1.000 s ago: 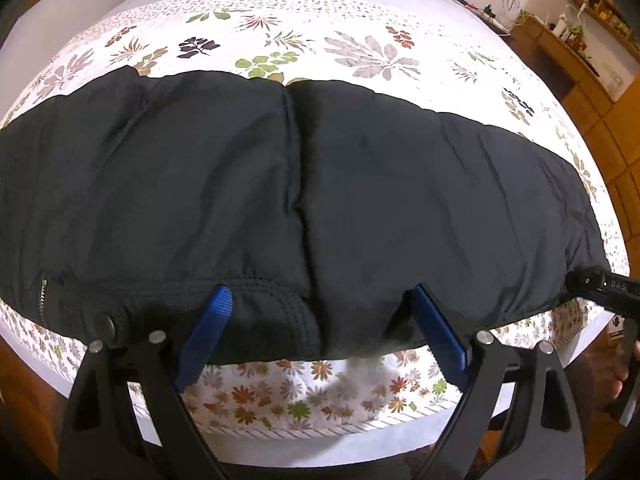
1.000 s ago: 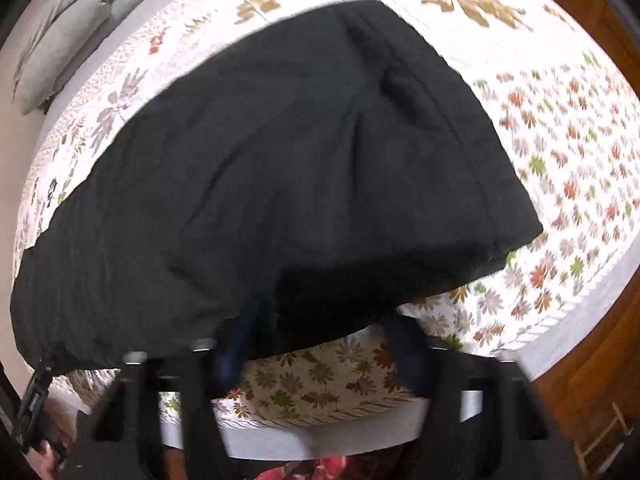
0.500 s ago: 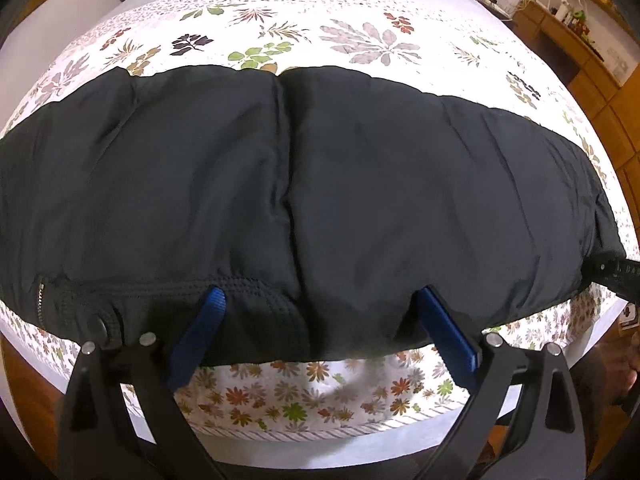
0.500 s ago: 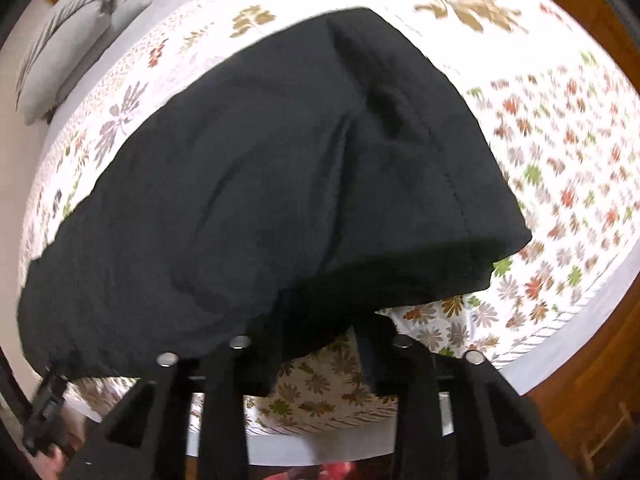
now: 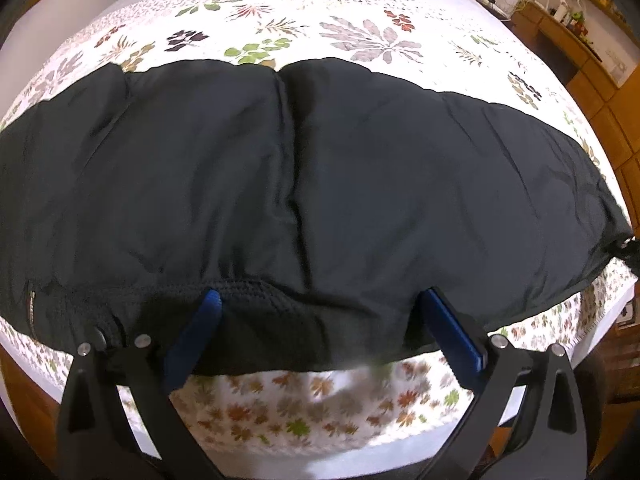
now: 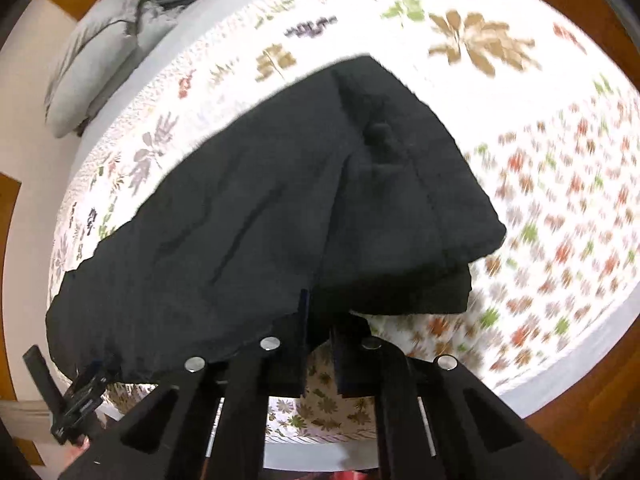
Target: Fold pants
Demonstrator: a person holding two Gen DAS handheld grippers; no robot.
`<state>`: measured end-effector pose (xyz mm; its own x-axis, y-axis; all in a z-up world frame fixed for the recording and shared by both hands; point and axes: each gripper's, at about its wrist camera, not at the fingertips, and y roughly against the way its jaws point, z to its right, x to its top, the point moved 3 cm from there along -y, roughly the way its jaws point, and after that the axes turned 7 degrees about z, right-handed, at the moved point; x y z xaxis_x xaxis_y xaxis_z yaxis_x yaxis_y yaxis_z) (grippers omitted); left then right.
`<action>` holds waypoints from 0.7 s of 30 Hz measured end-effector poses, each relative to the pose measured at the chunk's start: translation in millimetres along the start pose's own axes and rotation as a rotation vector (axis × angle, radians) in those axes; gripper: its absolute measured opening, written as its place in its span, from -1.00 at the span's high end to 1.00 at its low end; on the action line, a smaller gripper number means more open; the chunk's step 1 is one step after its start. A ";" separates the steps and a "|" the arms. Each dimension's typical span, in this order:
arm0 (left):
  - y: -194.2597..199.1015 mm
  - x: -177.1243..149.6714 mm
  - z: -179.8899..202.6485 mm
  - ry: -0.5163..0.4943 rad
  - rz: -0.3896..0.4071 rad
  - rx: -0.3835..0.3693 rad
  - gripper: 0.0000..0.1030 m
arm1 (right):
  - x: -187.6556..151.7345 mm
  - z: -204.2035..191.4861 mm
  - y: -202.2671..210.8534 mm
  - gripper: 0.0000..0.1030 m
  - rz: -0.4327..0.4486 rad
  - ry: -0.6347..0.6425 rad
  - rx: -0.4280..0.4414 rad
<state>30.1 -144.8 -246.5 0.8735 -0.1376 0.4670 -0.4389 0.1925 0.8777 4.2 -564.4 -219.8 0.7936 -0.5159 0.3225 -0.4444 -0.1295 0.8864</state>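
Note:
Black pants point(image 5: 304, 184) lie spread across a floral bedspread point(image 5: 312, 32), waistband with a snap button toward me. My left gripper point(image 5: 320, 300) is open, its blue-padded fingers point(image 5: 200, 332) wide apart and pushed under the near waistband edge. In the right wrist view the pants point(image 6: 280, 208) fill the middle, leg end at the right. My right gripper point(image 6: 320, 320) has its fingers close together on the near edge of the pants, lifting the cloth. The right gripper also shows at the far right of the left wrist view point(image 5: 628, 248).
Grey pillows and folded clothes point(image 6: 104, 48) lie at the head of the bed. Wooden cabinets and a shelf with small items point(image 5: 584, 40) stand beyond the bed at right. The bed's near edge point(image 5: 320, 440) drops to a wooden floor.
My right gripper's fingers have closed from wide apart onto the pants' edge and the cloth has lifted. My left gripper has pushed slightly further under the waistband, still open.

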 end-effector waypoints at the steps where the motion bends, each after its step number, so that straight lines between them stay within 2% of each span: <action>1: -2.0 1.7 4.1 0.003 0.005 -0.005 -0.95 | 6.0 1.5 5.8 0.83 0.015 0.003 0.001; 4: -10.9 7.6 23.3 0.012 0.011 -0.053 -0.95 | 24.0 16.2 18.6 0.83 0.061 -0.019 -0.024; 9: -22.6 18.0 71.7 -0.045 0.015 -0.105 -0.95 | 59.2 44.5 21.4 0.83 0.080 -0.037 -0.099; 10: -23.5 18.8 77.4 -0.055 0.018 -0.109 -0.95 | 47.2 55.5 21.2 0.82 0.076 -0.031 -0.118; 12: -26.0 20.1 86.4 -0.069 0.012 -0.105 -0.95 | 44.0 58.9 9.8 0.82 0.060 -0.009 -0.157; 16: -19.7 17.5 82.4 -0.045 0.003 -0.134 -0.95 | 37.3 61.1 -5.4 0.81 0.048 0.016 -0.206; 21: 1.8 16.4 51.5 0.011 0.008 -0.147 -0.95 | 40.8 38.5 12.4 0.81 0.130 0.100 -0.263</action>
<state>32.8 -196.8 -231.7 0.8729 -0.1251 0.4716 -0.4105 0.3341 0.8484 15.0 -619.7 -208.5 0.7796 -0.4265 0.4586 -0.4325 0.1629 0.8868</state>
